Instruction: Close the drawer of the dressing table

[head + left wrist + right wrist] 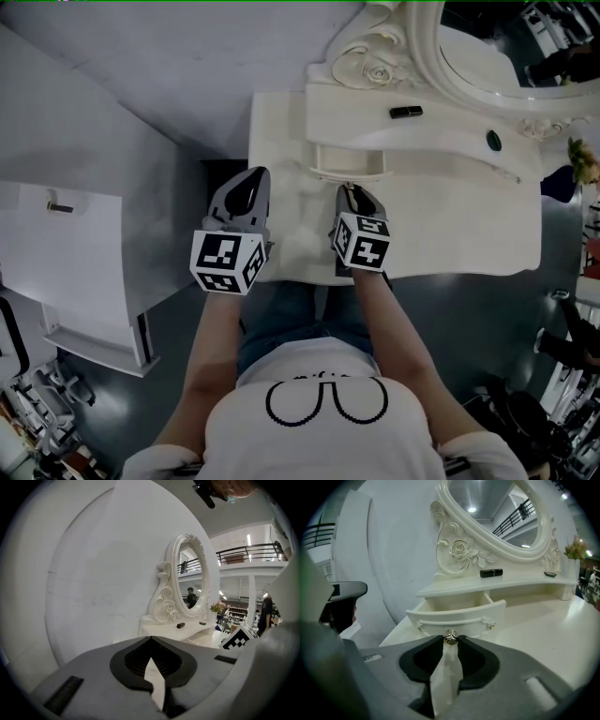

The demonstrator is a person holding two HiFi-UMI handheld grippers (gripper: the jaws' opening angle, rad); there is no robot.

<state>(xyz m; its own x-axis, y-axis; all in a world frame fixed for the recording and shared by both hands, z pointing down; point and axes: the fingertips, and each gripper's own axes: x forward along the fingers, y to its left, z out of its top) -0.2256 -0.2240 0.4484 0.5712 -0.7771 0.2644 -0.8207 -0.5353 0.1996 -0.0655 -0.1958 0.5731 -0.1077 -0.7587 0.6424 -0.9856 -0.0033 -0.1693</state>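
Note:
The white dressing table (pixel 450 220) has a small drawer (pixel 349 162) under its raised shelf, and it stands pulled out. In the right gripper view the open drawer (pixel 457 613) faces me, with its metal knob (pixel 450 638) pinched between the tips of my right gripper (pixel 450 639). From above, the right gripper (pixel 351 190) reaches to the drawer front. My left gripper (pixel 251 178) hovers at the table's left edge beside it. In its own view the left gripper (pixel 151 639) has its tips together and holds nothing.
An ornate oval mirror (pixel 478 47) stands at the back of the table. On the shelf lie a black tube (pixel 406 112) and a small dark item (pixel 494 141). A white cabinet (pixel 66 253) stands to the left. Grey floor lies between it and the table.

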